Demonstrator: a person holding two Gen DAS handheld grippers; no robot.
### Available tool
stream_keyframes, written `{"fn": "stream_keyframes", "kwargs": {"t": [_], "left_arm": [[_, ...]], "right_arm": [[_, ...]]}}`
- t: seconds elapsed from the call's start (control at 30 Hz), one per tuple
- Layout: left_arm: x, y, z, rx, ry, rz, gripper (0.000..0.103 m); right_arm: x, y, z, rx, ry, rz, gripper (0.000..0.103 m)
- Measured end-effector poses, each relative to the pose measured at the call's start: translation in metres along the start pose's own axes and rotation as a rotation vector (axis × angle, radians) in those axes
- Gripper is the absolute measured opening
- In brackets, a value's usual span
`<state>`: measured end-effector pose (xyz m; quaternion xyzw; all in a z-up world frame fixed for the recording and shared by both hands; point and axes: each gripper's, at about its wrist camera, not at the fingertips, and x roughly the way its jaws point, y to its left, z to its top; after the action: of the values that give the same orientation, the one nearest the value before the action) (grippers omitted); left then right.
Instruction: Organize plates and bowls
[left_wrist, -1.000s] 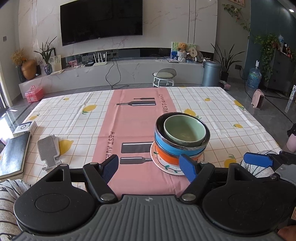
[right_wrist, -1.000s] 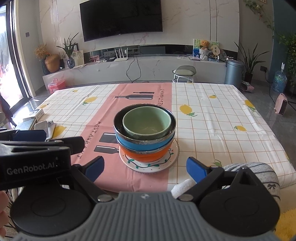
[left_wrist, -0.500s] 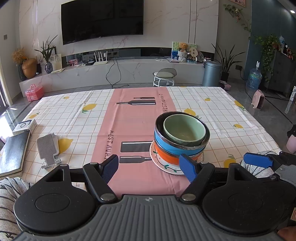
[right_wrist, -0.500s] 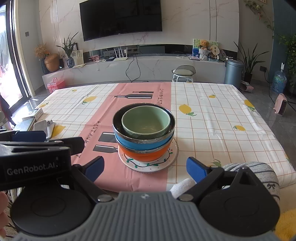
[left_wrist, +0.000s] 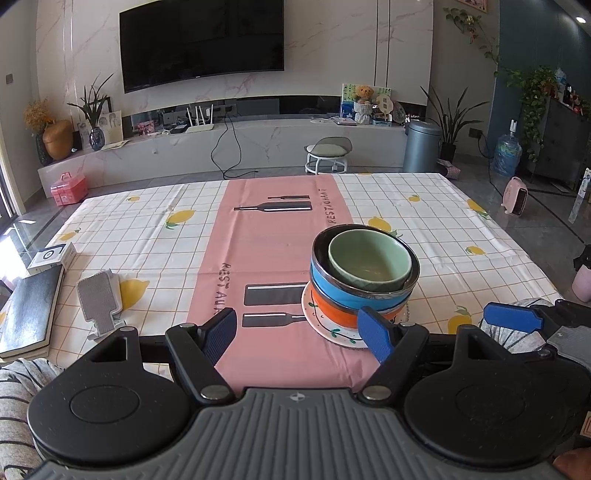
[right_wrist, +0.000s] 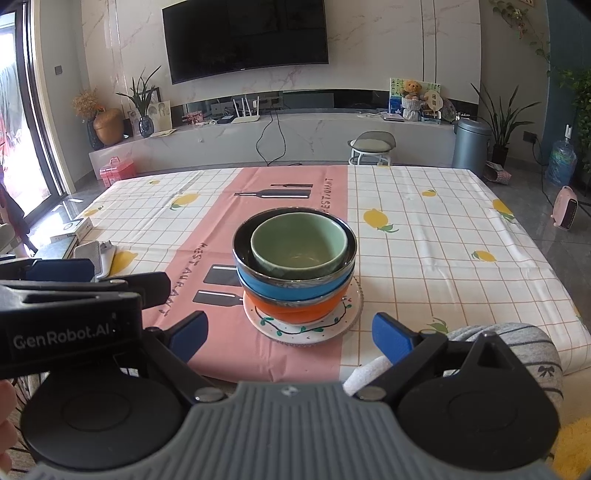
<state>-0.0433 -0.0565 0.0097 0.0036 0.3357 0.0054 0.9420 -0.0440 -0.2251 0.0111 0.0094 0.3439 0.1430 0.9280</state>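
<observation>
A stack stands on the pink strip of the tablecloth near the table's front edge: a green bowl (left_wrist: 369, 260) nested in a blue bowl (left_wrist: 351, 291), on an orange bowl (left_wrist: 332, 315), on a white patterned plate (left_wrist: 325, 328). The stack also shows in the right wrist view, with the green bowl (right_wrist: 299, 245), blue bowl (right_wrist: 291, 286), orange bowl (right_wrist: 295, 312) and plate (right_wrist: 295, 330). My left gripper (left_wrist: 299, 334) is open and empty, just in front of the stack. My right gripper (right_wrist: 290, 334) is open and empty, held back from the plate.
A grey brush-like pad (left_wrist: 98, 301), a black notebook (left_wrist: 26, 314) and a small white box (left_wrist: 51, 254) lie at the table's left edge. A person's striped clothing (right_wrist: 517, 343) shows at the near edge. A stool (left_wrist: 327, 155) stands beyond the table.
Both views drifted only slightly; the stack and the grippers keep their places and both stay open.
</observation>
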Motion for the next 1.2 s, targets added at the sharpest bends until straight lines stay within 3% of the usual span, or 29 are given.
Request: {"fn": "stream_keyframes", "kwargs": {"t": [1.2], "left_arm": [[-0.004,0.0013,0.0015,0.013,-0.003,-0.012,0.088]], "right_arm": [[-0.003,0.0075,0.0004,0.008,0.001,0.039,0.094]]}}
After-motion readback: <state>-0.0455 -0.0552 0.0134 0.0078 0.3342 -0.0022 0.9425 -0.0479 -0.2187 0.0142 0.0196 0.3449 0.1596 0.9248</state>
